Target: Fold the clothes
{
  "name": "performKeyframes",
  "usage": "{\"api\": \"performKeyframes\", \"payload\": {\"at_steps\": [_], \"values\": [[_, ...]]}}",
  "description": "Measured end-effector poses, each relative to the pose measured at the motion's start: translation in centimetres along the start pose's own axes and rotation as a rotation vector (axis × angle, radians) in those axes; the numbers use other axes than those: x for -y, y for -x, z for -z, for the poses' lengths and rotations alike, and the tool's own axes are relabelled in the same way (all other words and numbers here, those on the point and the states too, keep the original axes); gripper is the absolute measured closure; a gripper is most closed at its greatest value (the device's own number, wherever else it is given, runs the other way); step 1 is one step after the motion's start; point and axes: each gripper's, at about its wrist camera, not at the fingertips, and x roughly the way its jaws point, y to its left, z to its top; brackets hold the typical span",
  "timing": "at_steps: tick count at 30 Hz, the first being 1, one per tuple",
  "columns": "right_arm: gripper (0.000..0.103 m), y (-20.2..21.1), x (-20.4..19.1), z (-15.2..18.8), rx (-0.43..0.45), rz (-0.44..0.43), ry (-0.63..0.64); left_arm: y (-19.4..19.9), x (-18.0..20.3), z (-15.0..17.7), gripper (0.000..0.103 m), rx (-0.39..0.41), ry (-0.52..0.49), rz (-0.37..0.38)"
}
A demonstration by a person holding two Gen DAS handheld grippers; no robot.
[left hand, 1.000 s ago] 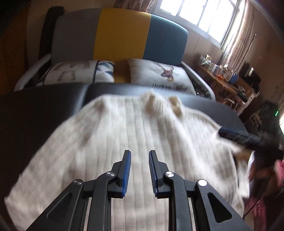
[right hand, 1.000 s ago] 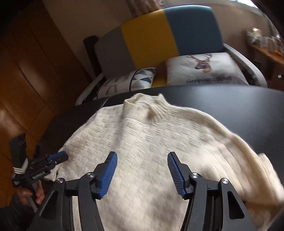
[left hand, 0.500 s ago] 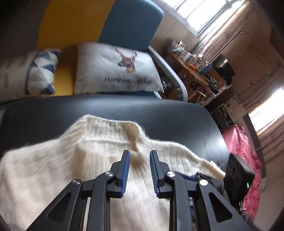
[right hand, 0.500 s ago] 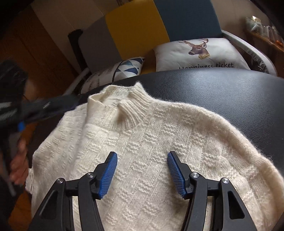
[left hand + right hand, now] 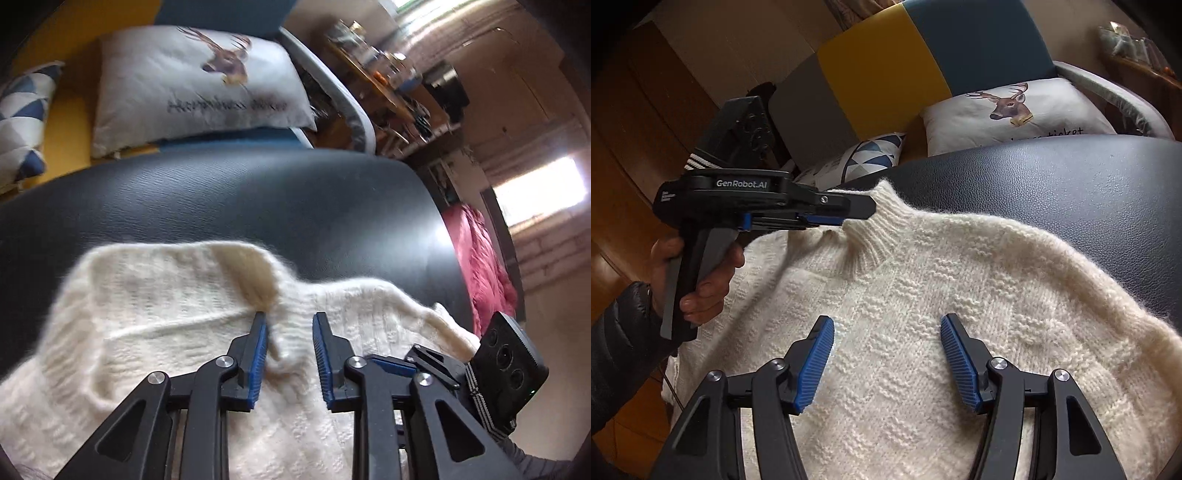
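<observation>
A deer-print cushion [image 5: 1015, 110] and a triangle-patterned cushion [image 5: 864, 158] lie on a grey, yellow and blue sofa [image 5: 886, 74]

A cream knitted sweater [image 5: 923, 302] lies spread flat, front up, on a black leather surface. Its ribbed high collar [image 5: 875, 229] points toward the far edge.

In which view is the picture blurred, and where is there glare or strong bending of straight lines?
Left wrist view: the deer pillow and the shelf are smeared by motion, the window is burnt out white, and the black table carries a soft sheen. Right wrist view: sharp; the sweater knit reads clearly, but the fisheye curves the table edge, and the corners are dark.
</observation>
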Motion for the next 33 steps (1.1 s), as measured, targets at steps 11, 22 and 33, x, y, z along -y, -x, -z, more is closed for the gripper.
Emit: {"api": "performKeyframes", "payload": {"at_steps": [11, 22, 33], "values": [[0.041, 0.0, -0.6, -0.1, 0.0, 0.071, 0.038, -2.3, 1.0, -1.8, 0.101, 0.126, -0.061, -0.146], [0.041, 0.1, -0.9, -0.8, -0.003, 0.096, 0.051, 6.5, -0.1, 3.7, 0.09, 0.312, 0.107, -0.137], [0.017, 0.2, -3.4, -6.7, -0.021, -0.232, -0.111, 10.6, -4.3, 15.4, 0.09, 0.403, 0.151, -0.312]]}}
